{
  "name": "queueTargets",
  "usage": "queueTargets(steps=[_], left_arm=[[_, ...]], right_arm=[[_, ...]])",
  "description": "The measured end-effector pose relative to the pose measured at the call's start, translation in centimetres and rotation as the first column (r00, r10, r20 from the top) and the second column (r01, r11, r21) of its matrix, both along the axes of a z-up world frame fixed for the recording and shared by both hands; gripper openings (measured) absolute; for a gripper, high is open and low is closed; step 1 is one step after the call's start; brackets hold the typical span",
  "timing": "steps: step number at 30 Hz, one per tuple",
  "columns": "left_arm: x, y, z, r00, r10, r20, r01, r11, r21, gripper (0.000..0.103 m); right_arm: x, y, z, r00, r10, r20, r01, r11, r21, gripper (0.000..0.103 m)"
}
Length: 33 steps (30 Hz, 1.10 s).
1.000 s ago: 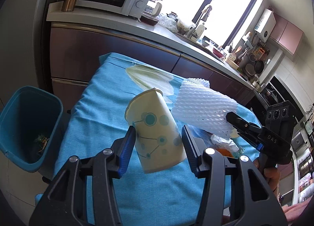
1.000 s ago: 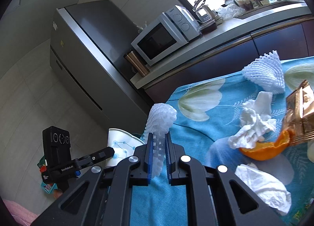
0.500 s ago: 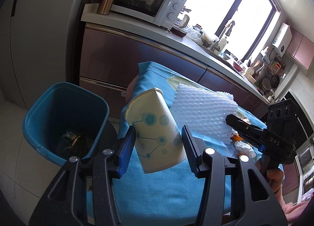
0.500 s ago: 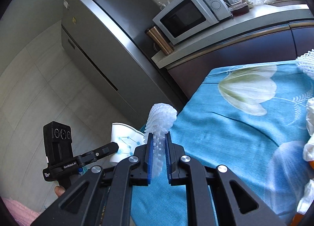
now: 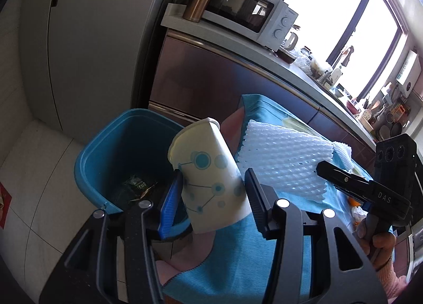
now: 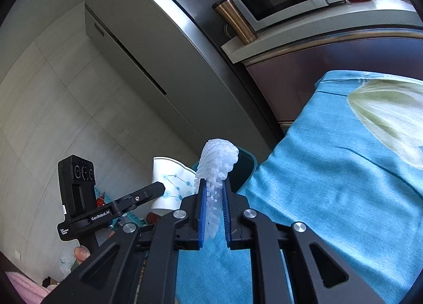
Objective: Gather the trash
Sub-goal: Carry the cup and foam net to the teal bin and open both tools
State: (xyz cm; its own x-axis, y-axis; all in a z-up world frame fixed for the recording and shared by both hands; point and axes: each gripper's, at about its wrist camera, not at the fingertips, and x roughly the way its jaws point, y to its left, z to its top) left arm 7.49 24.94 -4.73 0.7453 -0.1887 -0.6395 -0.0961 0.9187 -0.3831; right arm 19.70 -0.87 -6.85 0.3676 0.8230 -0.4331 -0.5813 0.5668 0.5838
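Currently, two pieces of trash are in transit to the blue bin [image 5: 100, 161], which stands on the floor just past the end edge of the tabletop [image 5: 238, 259] (covered by a blue floral cloth).

The left hand-held gripper [image 5: 211, 193] grasps a paper cup [image 5: 208, 179] across its lower body. The cup is tilted, with its rim towards the bin. It sits near the bin's rim, at the tabletop's end edge; whether it is fully over the opening cannot be determined.

The right hand-held gripper [image 6: 214, 209] is clenched on a white foam net sleeve [image 6: 216, 164], which projects upward between its pads. In the left wrist view the sleeve [image 5: 283, 161] hangs above the tabletop's end edge, beside the cup.

Task status:
- Done: the bin already contains some wrappers [image 5: 137, 185] at its bottom. Both items are lifted clear of the tabletop.
- Not yet done: neither item has been released.
- Remaining: further trash shows at the right of the left wrist view, partly hidden behind the right hand-held gripper (its quantity cannot be judged).
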Motion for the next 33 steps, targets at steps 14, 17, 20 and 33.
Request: queueTargets(steps=[14, 17, 20, 33], left_arm=[[1.9, 3.8, -3.2, 0.995, 0.068, -0.070, -0.068, 0.998, 0.006, 0.048], [2.3, 4.2, -4.0, 0.994, 0.073, -0.085, -0.072, 0.997, 0.008, 0.048], [2.7, 4.4, -4.7, 0.992, 0.078, -0.102, -0.077, 0.997, 0.013, 0.048], [5.1, 4.2, -7.2, 0.981, 0.092, -0.171, -0.088, 0.996, 0.030, 0.049]], right_arm=[[1.4, 5.7, -1.2, 0.999, 0.035, -0.039, -0.039, 0.994, -0.099, 0.010], [1.7, 6.6, -1.8, 0.998, 0.041, -0.050, -0.047, 0.992, -0.121, 0.010], [1.9, 7.5, -2.3, 0.997, 0.044, -0.064, -0.053, 0.989, -0.139, 0.010], [3.0, 10.1, -3.5, 0.995, 0.042, -0.089, -0.060, 0.975, -0.215, 0.012]])
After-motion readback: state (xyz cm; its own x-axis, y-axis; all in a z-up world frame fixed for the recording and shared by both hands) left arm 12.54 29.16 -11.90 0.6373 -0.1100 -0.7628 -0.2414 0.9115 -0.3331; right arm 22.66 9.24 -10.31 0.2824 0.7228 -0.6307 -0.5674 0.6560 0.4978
